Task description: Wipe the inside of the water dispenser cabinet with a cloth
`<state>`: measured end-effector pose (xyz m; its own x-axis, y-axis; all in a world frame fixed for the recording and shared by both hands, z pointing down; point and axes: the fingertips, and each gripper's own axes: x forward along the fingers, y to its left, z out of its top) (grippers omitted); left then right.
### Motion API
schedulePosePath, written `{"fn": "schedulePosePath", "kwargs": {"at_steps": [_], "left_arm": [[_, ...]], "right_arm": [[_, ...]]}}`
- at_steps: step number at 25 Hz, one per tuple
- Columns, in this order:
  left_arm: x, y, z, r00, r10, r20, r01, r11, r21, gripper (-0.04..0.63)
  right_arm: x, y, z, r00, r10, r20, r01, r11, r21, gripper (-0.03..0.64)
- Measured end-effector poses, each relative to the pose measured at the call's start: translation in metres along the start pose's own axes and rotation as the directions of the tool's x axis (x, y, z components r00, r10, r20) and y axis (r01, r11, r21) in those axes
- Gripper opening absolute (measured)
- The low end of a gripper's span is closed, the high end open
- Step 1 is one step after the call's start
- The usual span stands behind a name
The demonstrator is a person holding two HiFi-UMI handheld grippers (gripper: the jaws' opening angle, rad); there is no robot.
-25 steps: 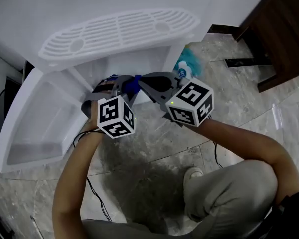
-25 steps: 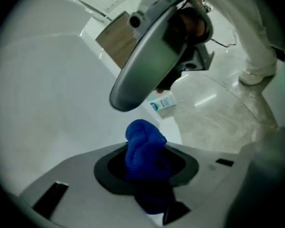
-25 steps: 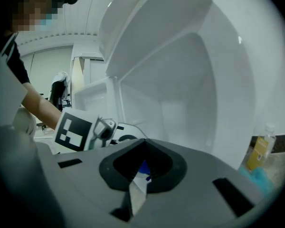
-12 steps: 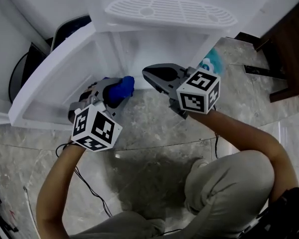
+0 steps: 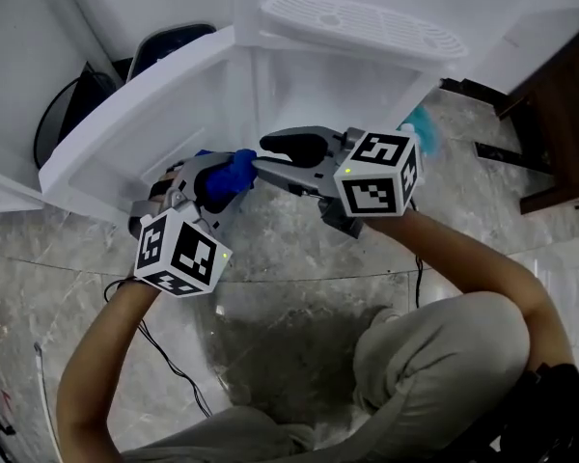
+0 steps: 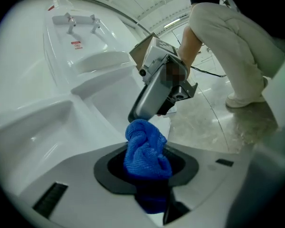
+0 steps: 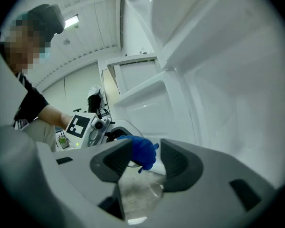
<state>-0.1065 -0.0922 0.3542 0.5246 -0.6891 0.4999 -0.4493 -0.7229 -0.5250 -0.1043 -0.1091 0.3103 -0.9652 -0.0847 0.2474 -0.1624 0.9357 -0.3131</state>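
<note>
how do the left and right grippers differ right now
The left gripper is shut on the bunched blue cloth. The right gripper holds nothing: its jaws stand apart, have just been opening, and the cloth shows only beyond their tips. In the head view the left gripper sits lower, nearer the open door, while the right is higher. Both are held in front of the open white cabinet.

Blue cloth (image 6: 145,148), bunched (in L gripper (image 5: 230,176)), by white dispenser cabinet (image 5: 304,90), door (image 5: 125,138) open
</note>
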Motion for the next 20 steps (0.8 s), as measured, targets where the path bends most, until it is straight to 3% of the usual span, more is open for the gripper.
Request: {"fn": "schedulePosePath", "kwargs": {"at_steps": [1,2,9,14,20], "left_arm": [[-0.002,0.001,0.001,1.000,0.011,0.006,-0.011,1.000,0.002,0.129],[-0.005,0.001,0.003,1.000,0.023,0.014,-0.023,1.000,0.012,0.129],[-0.023,-0.011,0.016,0.998,0.053,0.043,-0.058,0.989,0.139,0.129],[-0.031,-0.032,0.036,0.997,0.030,0.074,-0.049,0.961,0.271,0.129],[-0.037,-0.035,0.032,0.998,0.027,0.060,-0.041,0.969,0.242,0.129]], "right_arm": [[0.003,0.004,-0.003,1.000,0.008,-0.015,-0.008,1.000,0.027,0.206],[0.005,0.008,-0.007,0.999,0.016,-0.034,-0.014,0.999,0.049,0.249],[0.019,0.037,-0.013,0.994,0.089,-0.070,-0.077,0.986,0.149,0.313],[0.034,0.066,-0.023,0.982,0.161,-0.095,-0.143,0.974,0.179,0.354],[0.039,0.071,-0.024,0.978,0.186,-0.093,-0.163,0.964,0.208,0.353]]}}
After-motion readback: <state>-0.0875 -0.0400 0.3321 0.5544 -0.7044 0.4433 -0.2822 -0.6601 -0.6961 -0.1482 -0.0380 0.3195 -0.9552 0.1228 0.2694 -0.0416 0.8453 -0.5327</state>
